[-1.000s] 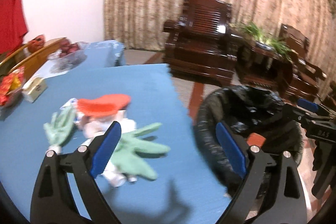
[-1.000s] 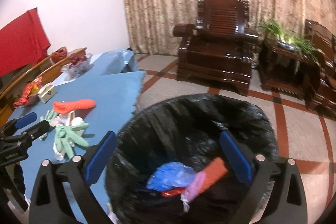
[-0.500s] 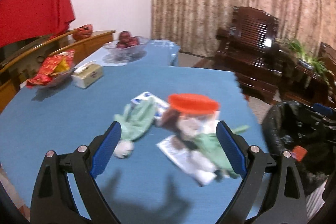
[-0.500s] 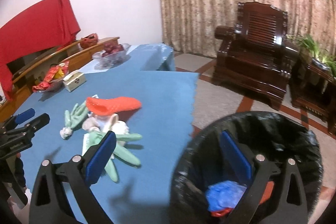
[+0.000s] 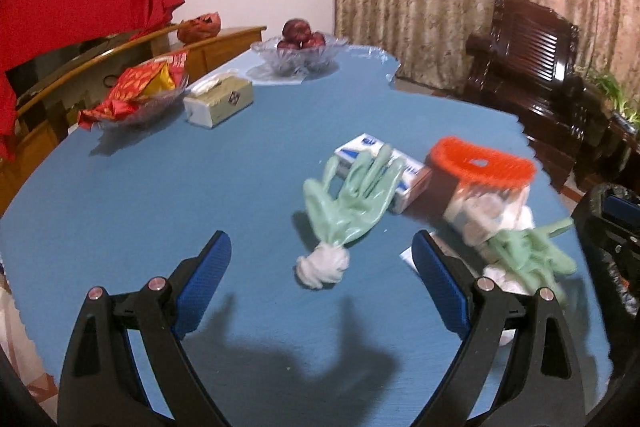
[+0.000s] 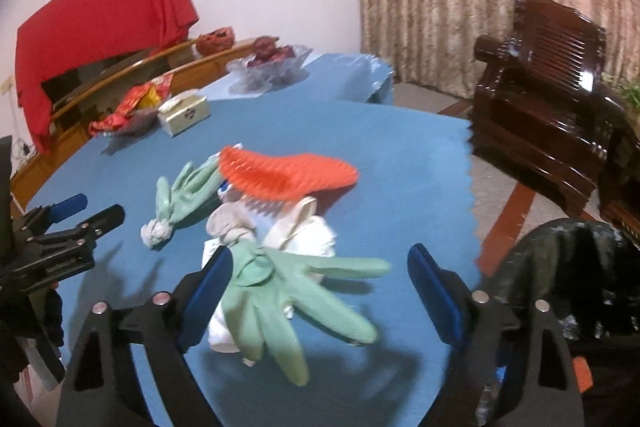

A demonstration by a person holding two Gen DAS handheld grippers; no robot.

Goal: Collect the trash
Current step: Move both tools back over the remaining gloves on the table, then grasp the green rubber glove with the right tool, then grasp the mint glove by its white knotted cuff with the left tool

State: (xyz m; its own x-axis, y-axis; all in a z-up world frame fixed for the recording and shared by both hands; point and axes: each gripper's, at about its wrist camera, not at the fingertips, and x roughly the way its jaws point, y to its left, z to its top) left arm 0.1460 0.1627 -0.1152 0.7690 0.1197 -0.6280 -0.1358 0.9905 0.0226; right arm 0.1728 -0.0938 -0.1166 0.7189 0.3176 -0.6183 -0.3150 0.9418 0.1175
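On the blue table lies a pile of trash. A green glove with a white cuff has its cuff showing between the tips of my left gripper, which is open with nothing touching its pads. Behind the glove are a small blue-and-white box and an orange ribbed piece. A second green glove lies on white crumpled paper, between the fingers of my right gripper. Its jaws are closing and the pads are not pressing the glove. The black-lined trash bin stands right of the table.
At the back of the table are a tissue box, a glass dish of red snack packets and a fruit bowl. A dark wooden armchair stands beyond the table's right edge. My left gripper shows at the left.
Both views have swung left, from the trash bin to the table. The gloves now lie right in front of each gripper. The right jaws have narrowed a little.
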